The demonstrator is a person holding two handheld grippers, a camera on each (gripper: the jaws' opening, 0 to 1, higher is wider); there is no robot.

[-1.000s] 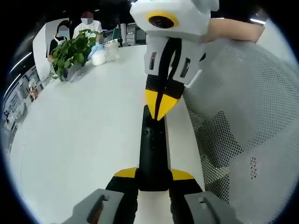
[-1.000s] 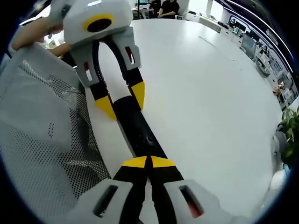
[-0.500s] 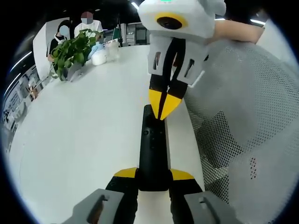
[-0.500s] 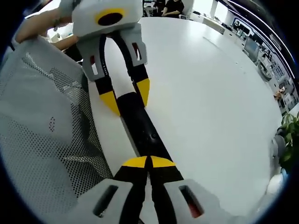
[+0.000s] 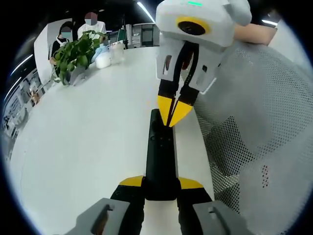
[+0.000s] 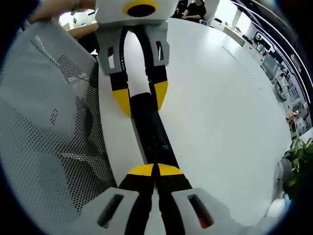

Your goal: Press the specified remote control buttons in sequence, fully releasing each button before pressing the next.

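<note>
In the left gripper view, nearest is the left gripper [image 5: 161, 182], its yellow-tipped jaws clamped on either side of the near end of the remote [image 5: 160, 156]. The remote is long, slim and black, and lies lengthwise on the white table [image 5: 83, 142], close to the table's edge. Small buttons show on its upper half. Over its far end the right gripper [image 5: 171, 117] comes in nose-down, its two yellow tips drawn together into a single point with no gap between them; the point sits on or just above the remote's top end, and I cannot tell whether it actually touches. A bare forearm [image 5: 252, 32] runs behind that gripper. Just beside the table edge is the grey mesh back of a chair [image 5: 254, 132]. Far across the table stand a leafy plant [image 5: 76, 54] and some pale containers [image 5: 108, 55], with two people [image 5: 78, 33] sitting beyond them.

In the right gripper view the same scene reads from the other end. The right gripper [image 6: 155, 170] has its yellow tips pressed shut against each other, resting over the near end of the remote [image 6: 151, 127]. Farther along, the left gripper [image 6: 140, 99] straddles the remote with one yellow pad on each side. The chair [image 6: 44, 127] mesh lies alongside, and the table [image 6: 225, 112] stretches away to a person [image 6: 194, 9] seated at its far side and a plant [image 6: 299, 164] off at the edge.
</note>
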